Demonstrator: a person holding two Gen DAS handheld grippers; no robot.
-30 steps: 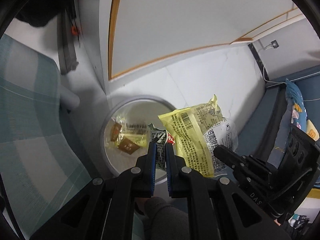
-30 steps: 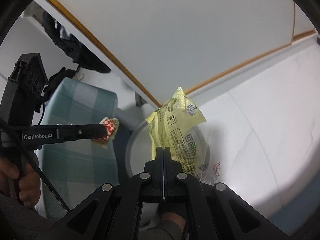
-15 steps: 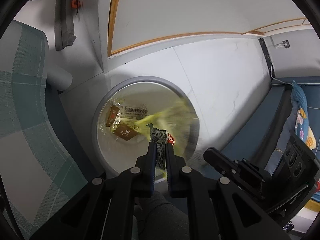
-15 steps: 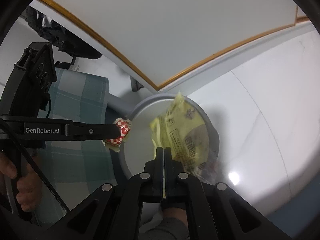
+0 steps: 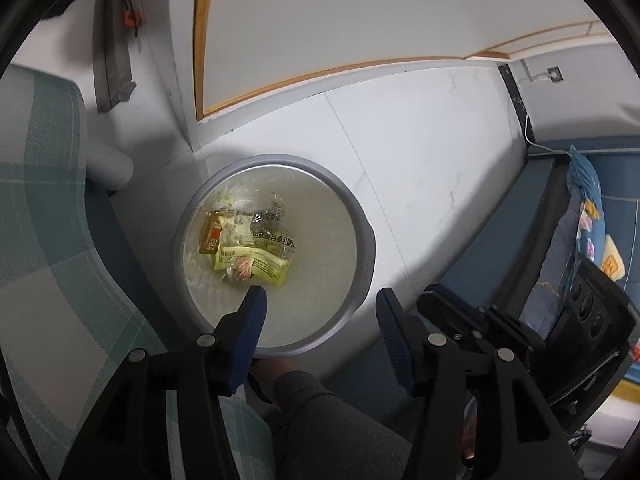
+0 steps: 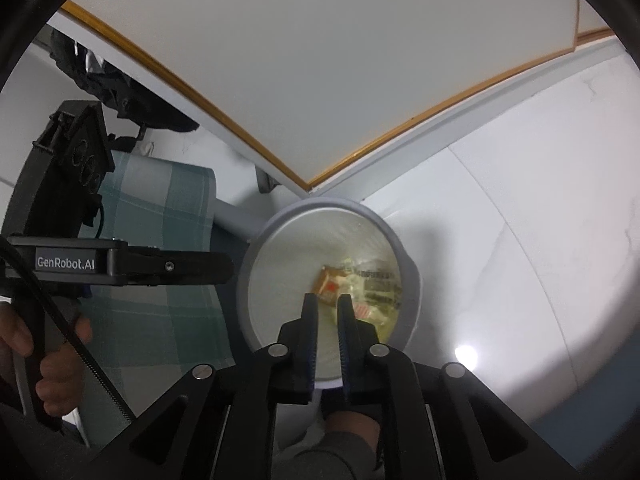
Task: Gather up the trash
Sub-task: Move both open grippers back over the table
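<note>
**Trash dropped, both tools empty**

Trash now lies at the bottom of the round grey bin (image 5: 362, 236): the yellow wrapper (image 5: 256, 256), which half a second ago was falling as a blur, rests flat beside a brown sachet (image 5: 211, 236), with a small red-and-white piece (image 5: 242, 274) on top of it. A second ago each tool was carrying one of these. The left hand-held gripper (image 5: 318, 306) has since spread its blue-padded fingers wide over the bin's near rim and grips nothing; the right hand-held gripper (image 6: 327, 308) has parted its fingers by a narrow gap and is likewise empty, poised above the bin (image 6: 408, 264). I judge this drop-off finished, so the next job would be fetching more litter, if any is left.

Whether any is left cannot be told: the worktop (image 5: 360, 32) shows only a bare stretch, with its far parts cut off. The printing on the wrapper is too small to read, and clear film around it blurs into the bin's pale lining. The checked chair (image 5: 44, 240) hides the floor on that side
</note>
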